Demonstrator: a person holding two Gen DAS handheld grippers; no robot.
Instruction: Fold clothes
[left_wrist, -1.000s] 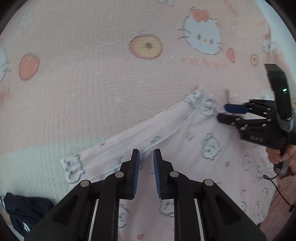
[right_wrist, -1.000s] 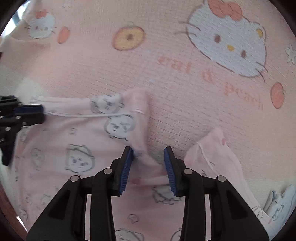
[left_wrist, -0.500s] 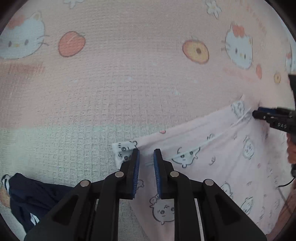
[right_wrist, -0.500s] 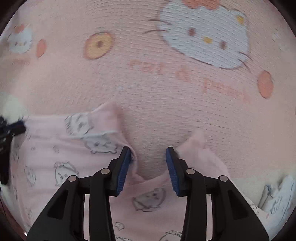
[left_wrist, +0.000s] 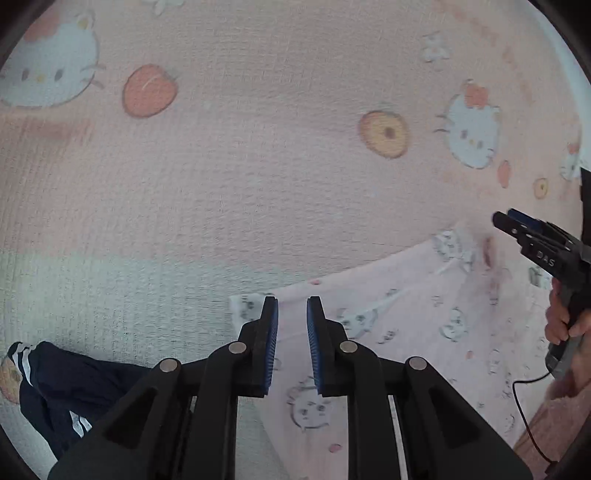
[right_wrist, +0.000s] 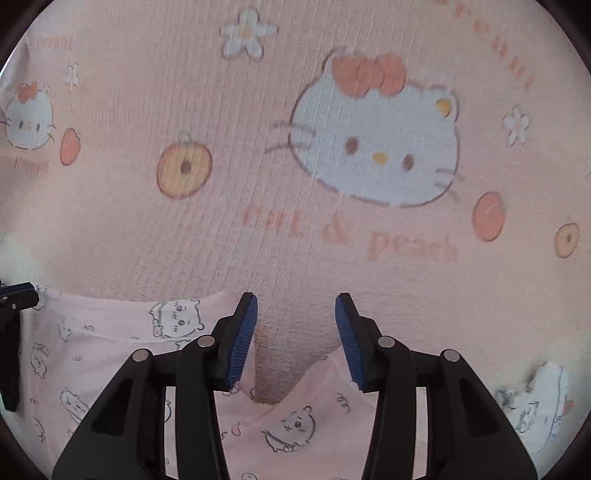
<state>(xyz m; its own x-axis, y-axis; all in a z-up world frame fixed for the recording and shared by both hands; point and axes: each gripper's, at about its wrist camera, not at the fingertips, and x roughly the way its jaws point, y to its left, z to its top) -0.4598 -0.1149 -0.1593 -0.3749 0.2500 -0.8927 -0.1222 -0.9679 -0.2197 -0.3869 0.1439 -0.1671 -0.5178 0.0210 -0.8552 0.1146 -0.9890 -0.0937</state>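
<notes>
A pale pink garment (left_wrist: 424, 328) printed with small cartoon animals lies flat on a pink Hello Kitty bed cover (left_wrist: 258, 166). My left gripper (left_wrist: 291, 314) is open and empty, hovering over the garment's left hem corner. My right gripper (right_wrist: 295, 314) is open and empty, its fingers astride the gap between two parts of the same garment (right_wrist: 103, 354), with bare cover between them. The right gripper also shows at the right edge of the left wrist view (left_wrist: 517, 225), held by a hand, near the garment's far corner.
A dark navy garment with white stripes (left_wrist: 62, 391) lies at the lower left of the left wrist view. A white patterned cloth (right_wrist: 535, 398) lies at the lower right of the right wrist view. The bed cover (right_wrist: 332, 221) stretches away beyond the pink garment.
My left gripper has slid left along the hem to the garment's left corner. My right gripper has moved forward off the fabric and opened wider, over bare cover.
</notes>
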